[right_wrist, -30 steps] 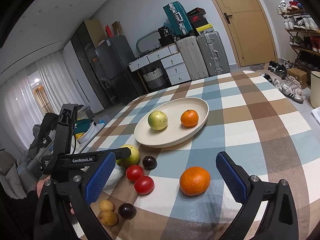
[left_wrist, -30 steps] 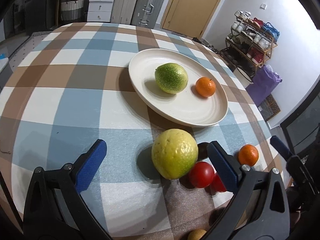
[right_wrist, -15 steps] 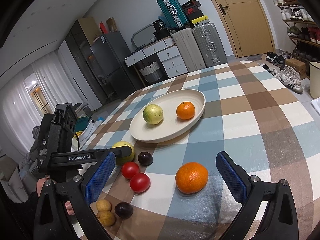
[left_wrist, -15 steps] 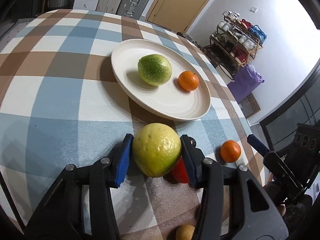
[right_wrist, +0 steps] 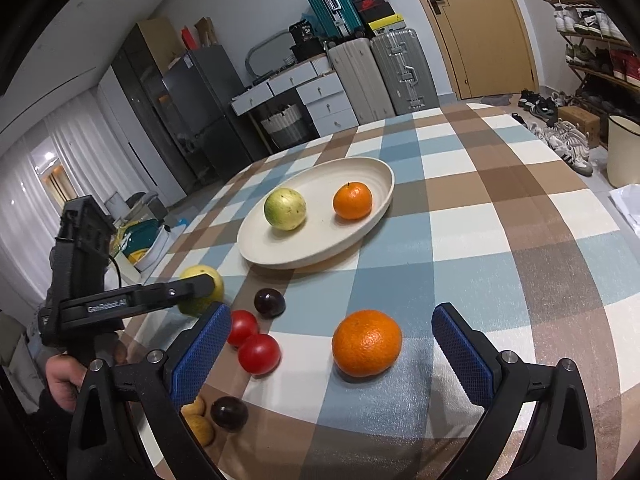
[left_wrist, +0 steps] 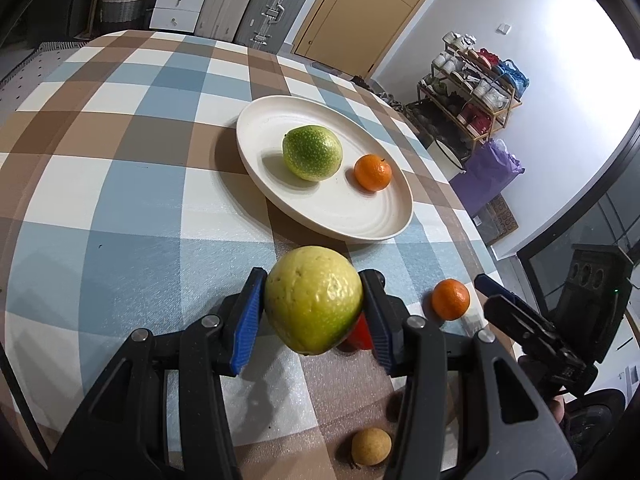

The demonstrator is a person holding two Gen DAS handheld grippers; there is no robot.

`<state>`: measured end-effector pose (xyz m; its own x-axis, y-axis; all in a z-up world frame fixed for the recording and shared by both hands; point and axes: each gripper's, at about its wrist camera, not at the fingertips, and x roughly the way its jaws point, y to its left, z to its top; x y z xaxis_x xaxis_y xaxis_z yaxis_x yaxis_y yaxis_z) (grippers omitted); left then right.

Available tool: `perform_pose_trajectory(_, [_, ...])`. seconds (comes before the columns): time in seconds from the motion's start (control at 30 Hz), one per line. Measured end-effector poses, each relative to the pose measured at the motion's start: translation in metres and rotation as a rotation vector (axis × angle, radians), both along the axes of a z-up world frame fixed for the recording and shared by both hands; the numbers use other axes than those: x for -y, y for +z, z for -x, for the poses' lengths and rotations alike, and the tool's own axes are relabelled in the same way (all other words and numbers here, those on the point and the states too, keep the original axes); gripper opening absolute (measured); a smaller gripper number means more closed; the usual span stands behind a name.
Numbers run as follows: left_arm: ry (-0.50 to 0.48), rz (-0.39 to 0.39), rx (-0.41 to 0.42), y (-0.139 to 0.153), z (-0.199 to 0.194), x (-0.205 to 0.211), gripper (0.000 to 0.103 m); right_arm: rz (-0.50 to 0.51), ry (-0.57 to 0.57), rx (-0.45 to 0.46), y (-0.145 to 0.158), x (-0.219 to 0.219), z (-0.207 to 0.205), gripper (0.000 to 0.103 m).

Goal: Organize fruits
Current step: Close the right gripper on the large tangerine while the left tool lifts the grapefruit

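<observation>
My left gripper is shut on a large yellow-green fruit and holds it just above the table, near the cream plate. The plate holds a green fruit and a small orange. In the right wrist view the left gripper grips the same yellow fruit. My right gripper is open, its blue pads either side of a loose orange on the cloth. That orange also shows in the left wrist view.
Two red tomatoes, two dark plums and small tan fruits lie on the checked tablecloth at the front left. Suitcases, drawers and a shoe rack stand beyond the table.
My left gripper has closed on the yellow-green fruit and lifted it slightly off the cloth. My right gripper has stayed open around the loose orange.
</observation>
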<state>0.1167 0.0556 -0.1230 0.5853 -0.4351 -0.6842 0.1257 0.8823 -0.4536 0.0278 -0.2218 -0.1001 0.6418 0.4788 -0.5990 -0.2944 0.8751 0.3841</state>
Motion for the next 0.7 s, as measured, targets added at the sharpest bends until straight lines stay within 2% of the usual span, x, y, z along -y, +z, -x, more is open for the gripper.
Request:
perform_pose_trajectory(0.43, [0.006, 0.007, 0.023, 0.01, 0.016, -0.01, 0.045, 0.032, -0.009, -0.023, 0.0, -0.002, 0.003, 0.101])
perform_pose_trajectory(0.5, [0.009, 0.008, 0.027, 0.011, 0.018, -0.012, 0.045, 0.04, -0.009, -0.034, -0.001, -0.003, 0.001, 0.096])
perform_pose_trajectory(0.57, [0.01, 0.012, 0.03, 0.013, 0.018, -0.014, 0.045, 0.047, -0.001, -0.051, -0.003, -0.005, -0.001, 0.086])
perform_pose_trajectory(0.7, [0.01, 0.012, 0.037, 0.015, 0.02, -0.016, 0.045, 0.064, -0.005, -0.073, -0.006, -0.008, -0.003, 0.078])
